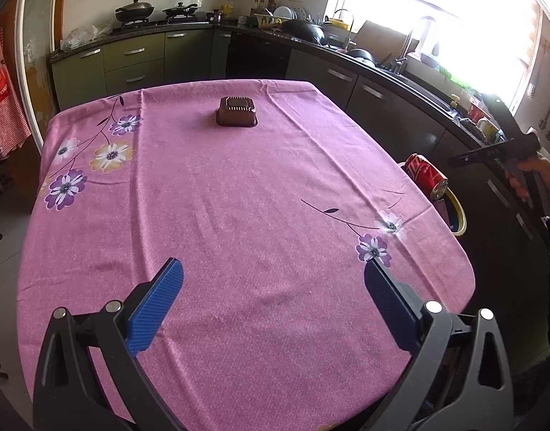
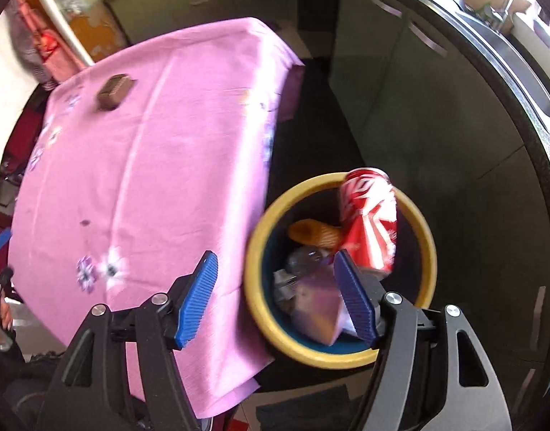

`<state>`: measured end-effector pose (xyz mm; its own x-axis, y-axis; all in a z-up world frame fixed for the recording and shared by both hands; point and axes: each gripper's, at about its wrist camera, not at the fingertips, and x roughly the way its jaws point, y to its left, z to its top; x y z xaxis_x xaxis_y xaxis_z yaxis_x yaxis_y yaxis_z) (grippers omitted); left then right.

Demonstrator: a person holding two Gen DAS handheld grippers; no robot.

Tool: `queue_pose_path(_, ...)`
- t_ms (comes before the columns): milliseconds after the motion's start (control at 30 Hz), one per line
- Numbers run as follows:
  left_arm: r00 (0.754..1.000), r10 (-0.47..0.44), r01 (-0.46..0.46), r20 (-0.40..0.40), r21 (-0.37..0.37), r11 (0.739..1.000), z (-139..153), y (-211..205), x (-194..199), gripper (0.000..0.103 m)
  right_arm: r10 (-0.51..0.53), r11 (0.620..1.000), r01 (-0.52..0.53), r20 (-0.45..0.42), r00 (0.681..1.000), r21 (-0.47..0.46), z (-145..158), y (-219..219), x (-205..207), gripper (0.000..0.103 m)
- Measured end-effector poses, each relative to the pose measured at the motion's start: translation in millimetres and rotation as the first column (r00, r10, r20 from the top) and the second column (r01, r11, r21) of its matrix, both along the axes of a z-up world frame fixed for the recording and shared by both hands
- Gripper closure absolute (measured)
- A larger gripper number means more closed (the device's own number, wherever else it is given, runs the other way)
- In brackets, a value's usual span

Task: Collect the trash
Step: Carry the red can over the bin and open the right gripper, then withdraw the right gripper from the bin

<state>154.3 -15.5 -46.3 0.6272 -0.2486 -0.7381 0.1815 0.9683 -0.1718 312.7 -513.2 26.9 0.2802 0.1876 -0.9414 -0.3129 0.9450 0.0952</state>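
A: How do the left tongs (image 1: 273,280) stand?

B: They are spread wide, their blue pads far apart, and they hold nothing. They hang over the near part of the table (image 1: 239,215), which is covered by a pink flowered cloth. Well ahead of them, near the far edge, sits a small brown container (image 1: 237,112), apart from everything else.

A: And the right tongs (image 2: 275,280)?

B: Also wide open, with nothing between the pads. They hover past the table's right edge, above a bin with a yellow rim (image 2: 424,237). The left pad lies over the hanging cloth, the right pad over the bin's mouth.

A: Where is the trash?

B: A red soda can (image 2: 370,219) is just ahead of the right pad, tilted, its upper end leaning by the far side of the rim. It is free of the tongs. Below it inside the bin lie an orange piece (image 2: 312,233), a clear crumpled bottle (image 2: 303,260) and a purple wrapper (image 2: 318,301), all close under the right pad.

A: Does the left view show the can?

B: Yes, far off to the right of the left tongs, beyond the table edge: the can (image 1: 426,176) tilted over the bin's rim (image 1: 461,215), with the other gripper's handle in the person's right hand (image 1: 534,179) farther right.
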Motion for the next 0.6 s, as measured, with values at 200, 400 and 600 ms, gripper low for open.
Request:
queue_pose_path(200, 0.999, -0.052, 0.052, -0.01, 0.009, 0.999, 1, -15, 14, 0.007, -0.078, 0.996, 0.079, 0.04, 0.996, -0.039, -7, -15, -22, 0.037)
queue_pose_path(400, 0.996, -0.092, 0.092, 0.019, 0.015, 0.996, 8, -33, 16, 0.007, -0.132, 0.988, 0.137, -0.075, 0.988, 0.07, -47, -46, 18, 0.061)
queue_pose_path(600, 0.995, -0.098, 0.097, 0.01, 0.047, 0.994, 5, -34, 16, 0.007, -0.215, 0.976, 0.217, -0.122, 0.969, 0.0, -73, -68, 27, 0.065)
